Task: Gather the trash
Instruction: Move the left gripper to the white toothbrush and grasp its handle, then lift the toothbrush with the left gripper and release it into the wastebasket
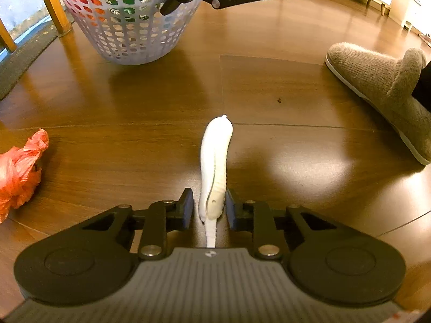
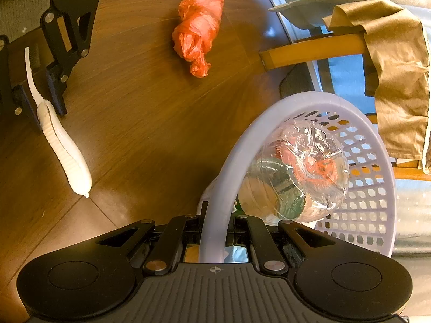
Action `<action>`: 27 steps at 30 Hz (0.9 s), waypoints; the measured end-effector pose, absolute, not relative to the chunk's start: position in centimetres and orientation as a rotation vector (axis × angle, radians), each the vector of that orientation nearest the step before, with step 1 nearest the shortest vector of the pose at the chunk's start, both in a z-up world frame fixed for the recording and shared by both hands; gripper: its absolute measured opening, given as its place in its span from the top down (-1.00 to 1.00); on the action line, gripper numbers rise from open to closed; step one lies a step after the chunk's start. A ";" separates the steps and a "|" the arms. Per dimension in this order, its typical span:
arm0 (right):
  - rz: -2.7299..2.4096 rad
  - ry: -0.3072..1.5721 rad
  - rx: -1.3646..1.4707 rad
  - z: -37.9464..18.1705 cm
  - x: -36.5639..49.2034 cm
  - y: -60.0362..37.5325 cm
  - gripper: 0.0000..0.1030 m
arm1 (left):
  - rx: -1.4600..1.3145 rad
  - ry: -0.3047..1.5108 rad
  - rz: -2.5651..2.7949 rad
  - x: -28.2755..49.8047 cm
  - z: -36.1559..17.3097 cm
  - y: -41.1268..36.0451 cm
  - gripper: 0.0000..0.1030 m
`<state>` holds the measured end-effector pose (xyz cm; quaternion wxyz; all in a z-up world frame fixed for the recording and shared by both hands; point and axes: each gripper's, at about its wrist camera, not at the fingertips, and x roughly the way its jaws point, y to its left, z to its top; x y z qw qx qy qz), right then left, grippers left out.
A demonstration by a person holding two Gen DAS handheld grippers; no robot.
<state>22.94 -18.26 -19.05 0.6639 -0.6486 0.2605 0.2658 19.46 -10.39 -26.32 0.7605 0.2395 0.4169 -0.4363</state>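
A white ribbed plastic tool (image 1: pixel 215 161) with a thin serrated blade lies on the wooden floor. My left gripper (image 1: pixel 209 206) straddles its blade end, jaws narrowly open, with a small gap showing at the left finger. From the right wrist view the same tool (image 2: pixel 63 148) lies between the left gripper's fingers (image 2: pixel 55 94). My right gripper (image 2: pixel 218 222) is shut on the rim of the lavender basket (image 2: pixel 282 110), which holds a clear plastic bottle (image 2: pixel 299 172). That basket (image 1: pixel 126 27) stands ahead of the tool. A crumpled orange plastic bag (image 2: pixel 198 29) lies on the floor.
A person's foot in a beige knitted slipper (image 1: pixel 377 86) rests on the floor at the right. The orange bag (image 1: pixel 18 169) is at the left edge. A wooden chair leg (image 1: pixel 52 5) and dark mat (image 1: pixel 24 53) stand by the basket; tan cloth (image 2: pixel 396 80) hangs over a chair rail.
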 end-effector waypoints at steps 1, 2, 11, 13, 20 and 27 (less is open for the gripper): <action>0.601 0.589 -1.464 -19.1 22.9 -18.2 0.94 | 0.523 0.907 -0.950 19.4 -26.4 -10.5 0.61; 0.601 0.590 -1.464 -19.1 22.9 -18.2 0.94 | 0.524 0.907 -0.951 19.4 -26.4 -10.5 0.62; 0.600 0.595 -1.455 -19.0 23.0 -18.2 0.94 | 0.512 0.917 -0.953 19.5 -26.6 -10.8 0.68; 0.600 0.597 -1.452 -19.0 23.0 -18.3 0.94 | 0.506 0.924 -0.954 19.5 -26.5 -10.7 0.69; 0.600 0.597 -1.452 -19.0 23.0 -18.3 0.94 | 0.498 0.929 -0.953 19.0 -25.8 -9.4 0.69; 0.603 0.595 -1.462 -19.1 22.9 -18.1 0.94 | 0.476 0.932 -0.937 18.9 -24.0 -7.6 0.69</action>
